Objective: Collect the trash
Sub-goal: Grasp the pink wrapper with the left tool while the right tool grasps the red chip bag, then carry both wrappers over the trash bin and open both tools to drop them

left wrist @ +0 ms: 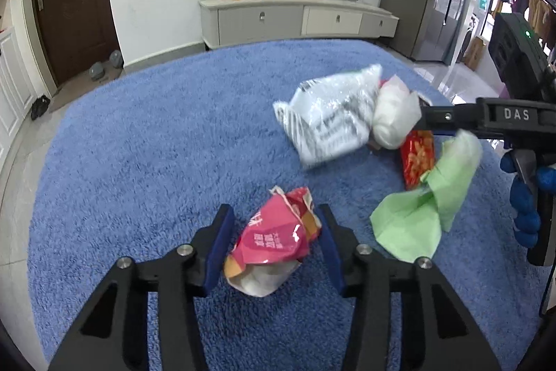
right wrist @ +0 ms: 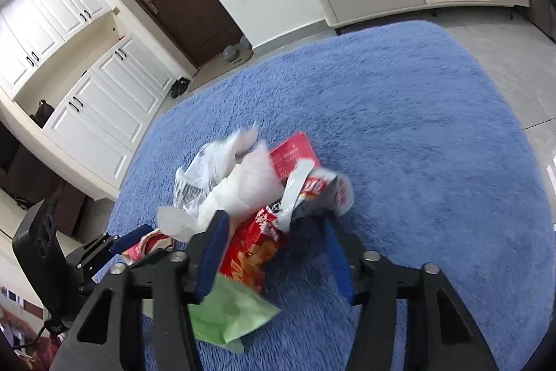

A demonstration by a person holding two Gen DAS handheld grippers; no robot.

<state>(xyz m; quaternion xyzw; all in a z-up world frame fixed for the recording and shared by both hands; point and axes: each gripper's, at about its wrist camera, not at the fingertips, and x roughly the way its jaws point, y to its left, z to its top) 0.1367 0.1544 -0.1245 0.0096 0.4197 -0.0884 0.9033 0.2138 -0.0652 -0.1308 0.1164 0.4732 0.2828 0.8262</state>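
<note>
A crumpled pink snack wrapper (left wrist: 274, 239) lies on the blue rug (left wrist: 156, 145) between the fingers of my left gripper (left wrist: 274, 232), which is open around it. Further right lies a pile: a clear striped plastic bag (left wrist: 330, 117), white crumpled paper (left wrist: 396, 113), a red chip bag (left wrist: 417, 159) and a green napkin (left wrist: 417, 214). My right gripper (right wrist: 274, 246) is open over this pile, with the red chip bag (right wrist: 250, 252), the green napkin (right wrist: 229, 312) and white paper (right wrist: 246, 186) between and under its fingers. It reaches in from the right in the left wrist view (left wrist: 451, 119).
A white TV cabinet (left wrist: 295, 16) stands against the far wall beyond the rug. A brown door (left wrist: 73, 6) and white cupboards (right wrist: 87, 93) are to the left. Tiled floor surrounds the rug. The left gripper shows at lower left in the right wrist view (right wrist: 114, 242).
</note>
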